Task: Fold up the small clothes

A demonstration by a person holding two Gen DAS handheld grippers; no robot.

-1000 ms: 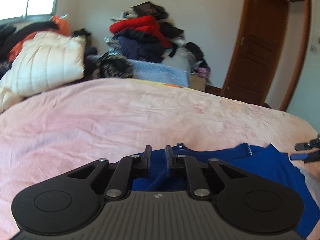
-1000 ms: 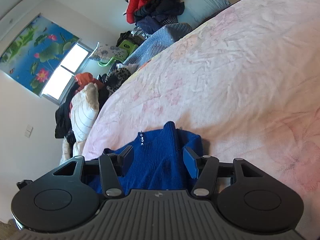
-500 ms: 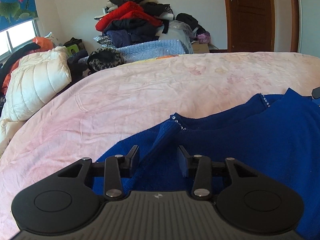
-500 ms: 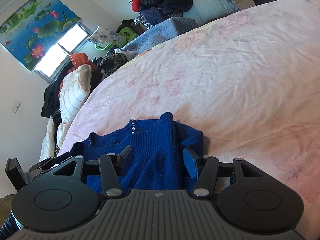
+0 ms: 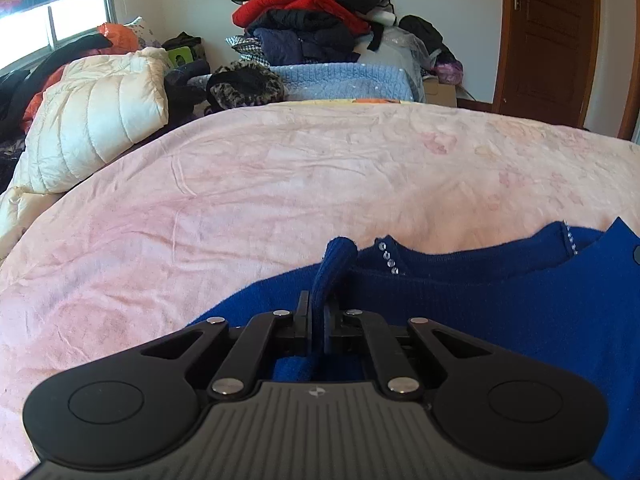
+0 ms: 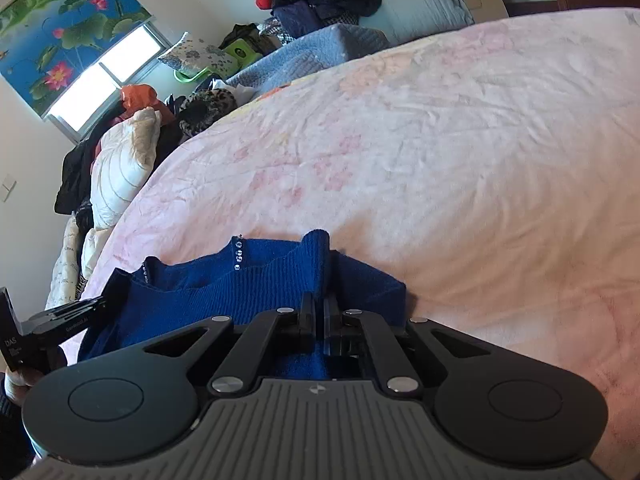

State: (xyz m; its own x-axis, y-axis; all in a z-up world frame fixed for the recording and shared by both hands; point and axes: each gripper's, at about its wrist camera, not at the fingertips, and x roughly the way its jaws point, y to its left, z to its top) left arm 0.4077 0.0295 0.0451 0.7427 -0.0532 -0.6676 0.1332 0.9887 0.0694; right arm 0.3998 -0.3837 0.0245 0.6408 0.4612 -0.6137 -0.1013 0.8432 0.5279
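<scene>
Both grippers, left (image 5: 317, 312) and right (image 6: 319, 312), just closed, each pinching one fold of one blue sweater (image 5: 500, 304) on pink bed (image 5: 280, 184).

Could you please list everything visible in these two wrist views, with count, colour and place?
sweater: one, royal blue, near edge of the bed.
bed cover: one, pale pink, under the sweater.
padded jacket: one, cream, left beside the bed.
clothes pile: one, red and dark, by the far wall.
knit blanket: one, light blue, below the pile.
door: one, brown, far right.
left tongs: black, shut on the sweater.
right tongs: black, shut on the sweater.
</scene>
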